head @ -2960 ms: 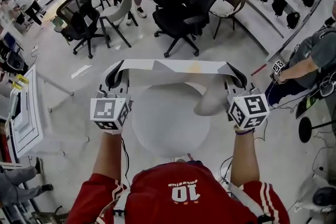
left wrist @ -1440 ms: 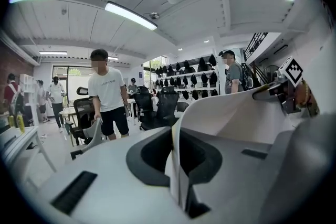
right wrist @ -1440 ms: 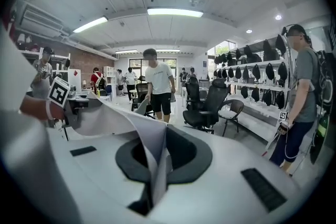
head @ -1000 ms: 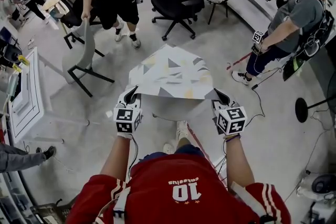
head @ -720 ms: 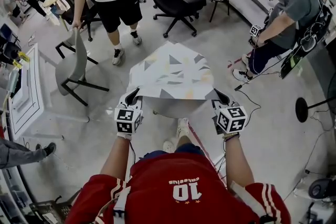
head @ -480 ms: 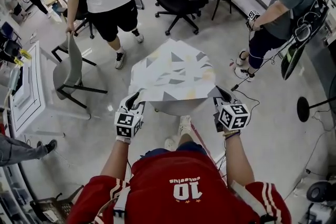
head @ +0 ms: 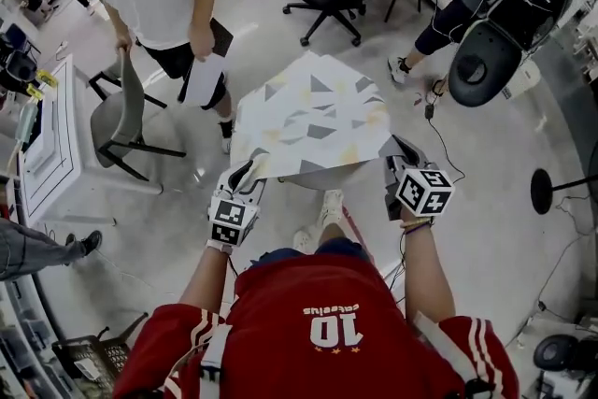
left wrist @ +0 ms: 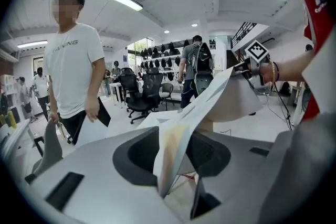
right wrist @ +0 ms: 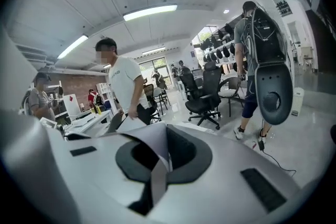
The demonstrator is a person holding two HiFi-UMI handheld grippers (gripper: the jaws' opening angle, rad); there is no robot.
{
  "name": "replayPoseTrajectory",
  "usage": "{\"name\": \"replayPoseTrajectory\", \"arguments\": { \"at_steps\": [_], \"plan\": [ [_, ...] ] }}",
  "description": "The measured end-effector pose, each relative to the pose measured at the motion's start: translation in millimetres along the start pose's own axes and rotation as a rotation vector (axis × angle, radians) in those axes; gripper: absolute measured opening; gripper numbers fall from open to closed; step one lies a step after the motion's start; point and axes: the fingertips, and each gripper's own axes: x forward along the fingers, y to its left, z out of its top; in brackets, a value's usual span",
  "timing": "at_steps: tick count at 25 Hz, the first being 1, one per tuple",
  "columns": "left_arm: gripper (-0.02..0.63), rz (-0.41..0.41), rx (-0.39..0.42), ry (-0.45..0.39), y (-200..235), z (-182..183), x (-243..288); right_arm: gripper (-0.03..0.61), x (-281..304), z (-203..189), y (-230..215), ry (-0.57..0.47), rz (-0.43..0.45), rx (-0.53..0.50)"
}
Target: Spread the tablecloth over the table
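**One cloth, two grippers**

One tablecloth (head: 313, 112) drapes the single round table (head: 322, 175). The right gripper (head: 397, 149) clamps its near right corner. The left gripper (head: 245, 175), clenched a second ago, is opening, with the near left corner loose between its jaws.

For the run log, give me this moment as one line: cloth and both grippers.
tablecloth: draped over table | left gripper: jaws opening, corner loose between them | right gripper: shut on other corner

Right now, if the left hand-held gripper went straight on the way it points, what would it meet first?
The tablecloth: its corner hangs between the left hand-held gripper's opening jaws. Behind it, probably the table's edge.
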Motion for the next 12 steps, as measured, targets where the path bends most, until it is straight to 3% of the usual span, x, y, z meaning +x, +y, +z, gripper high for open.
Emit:
{"name": "replayPoseTrajectory", "arguments": {
  "at_steps": [6, 12],
  "plan": [
    [0.152, -0.019, -0.014, 0.007, -10.9, -14.1, -18.5, 0.017, 11.5, 7.2, 5.6, 0.010, 0.021, 0.002],
    [0.152, -0.032, -0.003, -0.058, -15.1, 8.0, -33.8, 0.017, 17.2, 3.1, 8.3, 0.025, 0.037, 0.003]
  ]
}}
